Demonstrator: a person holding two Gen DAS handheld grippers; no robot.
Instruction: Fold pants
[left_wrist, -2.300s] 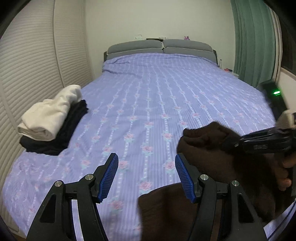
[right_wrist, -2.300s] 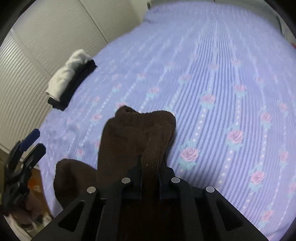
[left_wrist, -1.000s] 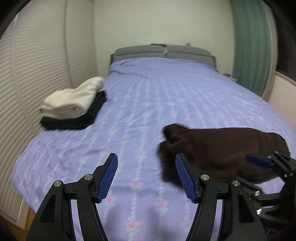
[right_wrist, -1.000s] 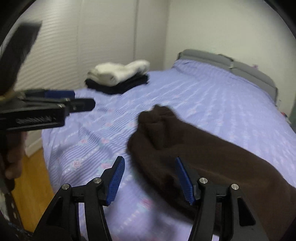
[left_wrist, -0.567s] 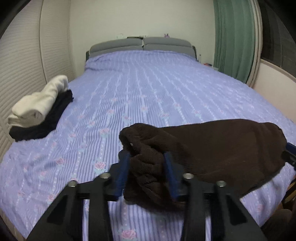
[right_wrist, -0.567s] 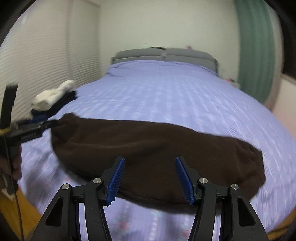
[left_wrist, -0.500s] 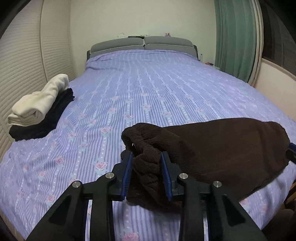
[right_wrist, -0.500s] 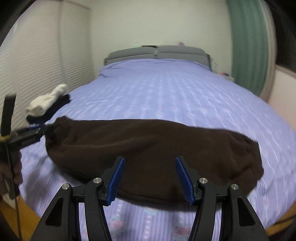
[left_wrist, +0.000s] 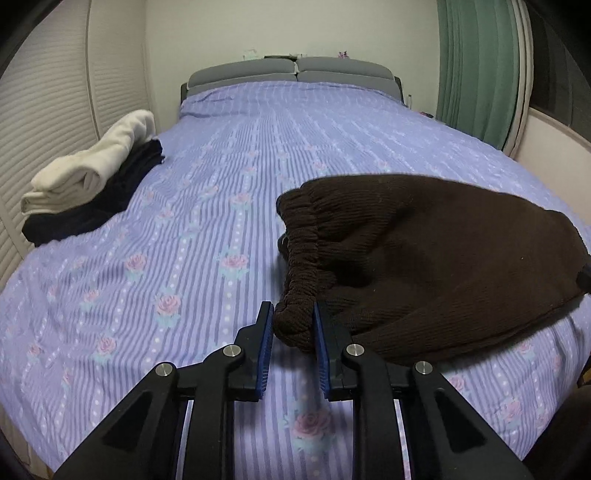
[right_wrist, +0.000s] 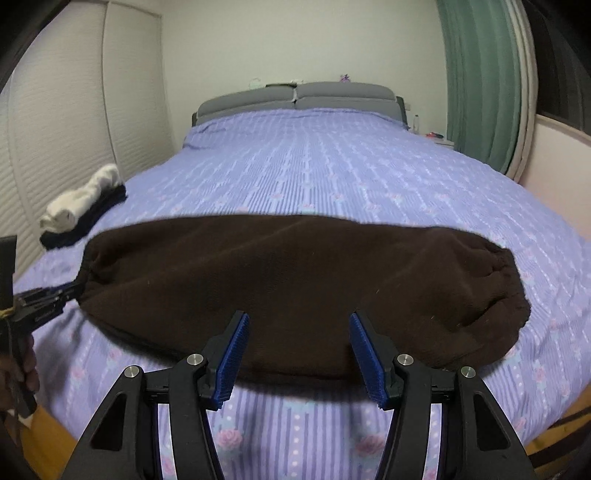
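Dark brown knit pants lie folded across the near end of a bed with a purple floral sheet. My left gripper is shut on the gathered waistband end of the pants. In the right wrist view the pants stretch across the bed in a long band. My right gripper is open, just in front of the pants' near edge, holding nothing. The left gripper shows at the far left of that view, clamped on the pants' end.
A stack of folded clothes, cream on black, lies at the bed's left edge beside louvred wardrobe doors. A grey headboard stands at the far end. Green curtains hang on the right. The wooden floor shows below the bed's near edge.
My left gripper has closed on the waistband end of the pants and pulled it toward the bed's near edge. My right gripper let go earlier and stays open in front of the pants.
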